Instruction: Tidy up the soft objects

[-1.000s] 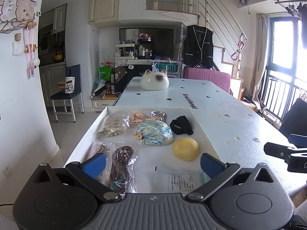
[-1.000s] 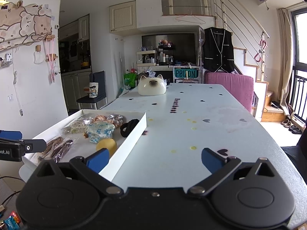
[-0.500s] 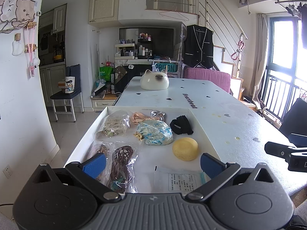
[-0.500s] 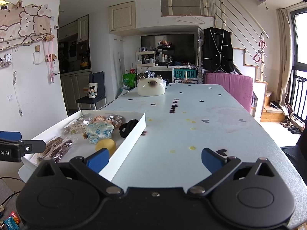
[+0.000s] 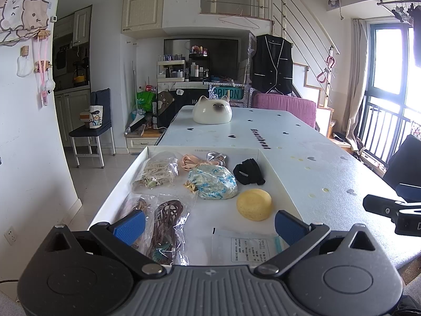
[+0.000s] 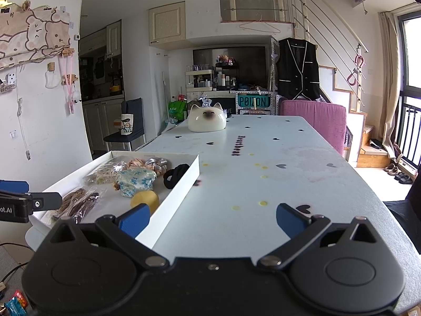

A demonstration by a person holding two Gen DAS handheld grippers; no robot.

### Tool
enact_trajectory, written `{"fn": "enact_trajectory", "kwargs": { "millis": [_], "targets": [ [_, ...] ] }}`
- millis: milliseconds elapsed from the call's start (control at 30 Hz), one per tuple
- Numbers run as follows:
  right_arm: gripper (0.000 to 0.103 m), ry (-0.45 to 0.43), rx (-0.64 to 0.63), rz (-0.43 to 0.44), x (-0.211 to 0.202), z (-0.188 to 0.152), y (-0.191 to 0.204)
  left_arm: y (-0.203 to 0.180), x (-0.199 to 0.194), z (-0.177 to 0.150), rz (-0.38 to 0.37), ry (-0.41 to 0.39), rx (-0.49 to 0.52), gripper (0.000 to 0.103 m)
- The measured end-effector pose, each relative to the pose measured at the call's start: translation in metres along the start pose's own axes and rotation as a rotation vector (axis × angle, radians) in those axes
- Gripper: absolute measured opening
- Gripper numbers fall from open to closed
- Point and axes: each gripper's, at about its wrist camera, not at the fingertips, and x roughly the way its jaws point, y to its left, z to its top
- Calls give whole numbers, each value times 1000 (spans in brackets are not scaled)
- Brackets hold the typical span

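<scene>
White tray [image 5: 268,158] on the surface [image 5: 302,158], yellow sponge [image 5: 254,204] at its 4 o'clock, left gripper [image 5: 209,225] fingers released (nothing held), right gripper [image 6: 213,216] likewise spread.

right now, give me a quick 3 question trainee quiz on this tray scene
1. True or false: the left claw is shut on the yellow sponge.
2. Which item lies nearest the tray's right wall: (a) black hair ties, (b) floral pouch, (c) bagged beige cord?
3. Fill in: the cat-shaped ornament stands on the ____, outside the tray.

Key: 1 false, both claws open and empty; 2 a; 3 table.
</scene>
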Motion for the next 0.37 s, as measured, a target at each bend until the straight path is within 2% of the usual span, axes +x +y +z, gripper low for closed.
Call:
{"fn": "enact_trajectory", "kwargs": {
  "millis": [367],
  "targets": [
    [103, 0, 0, -1, 0, 0, 0, 2, -5, 3, 10, 3, -3, 103]
  ]
}}
